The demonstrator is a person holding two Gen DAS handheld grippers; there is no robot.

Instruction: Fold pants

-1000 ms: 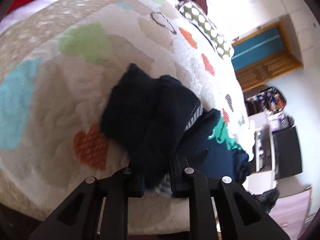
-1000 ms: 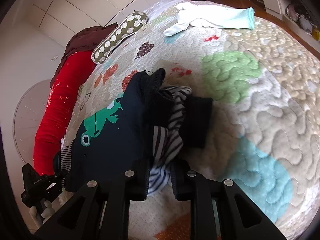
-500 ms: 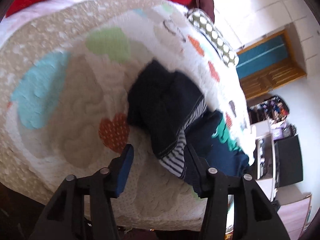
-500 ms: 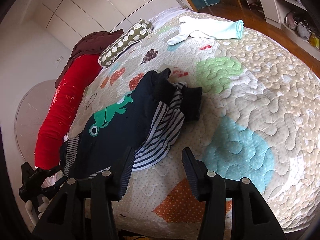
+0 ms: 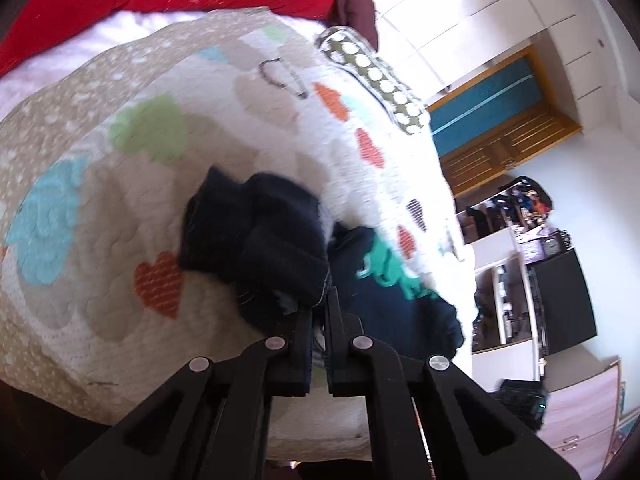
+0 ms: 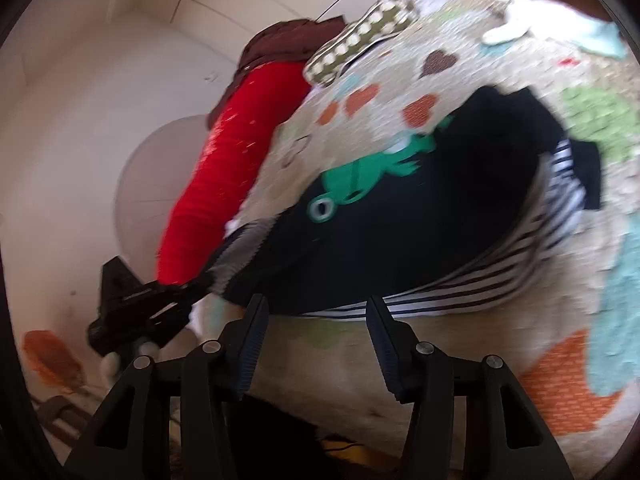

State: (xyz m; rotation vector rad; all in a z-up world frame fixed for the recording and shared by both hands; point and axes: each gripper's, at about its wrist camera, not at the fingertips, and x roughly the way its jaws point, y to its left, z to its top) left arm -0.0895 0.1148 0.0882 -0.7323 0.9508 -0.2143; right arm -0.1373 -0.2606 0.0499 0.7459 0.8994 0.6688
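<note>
Both views blurred, pants (image 5: 256,248) bunched (edges indistinct)

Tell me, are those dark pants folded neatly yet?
No. The dark pants lie bunched on the quilt, striped lining spilling out, one end pinched in the left gripper.

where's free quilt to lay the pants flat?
Bare quilt past the bunched pants, over the green and blue patches. Crowded toward the frog garment, beside the pants. Left tongs grip cloth at the near edge.

Home bedroom: quilted bed (image 5: 100,184), pillows (image 5: 380,80)
</note>
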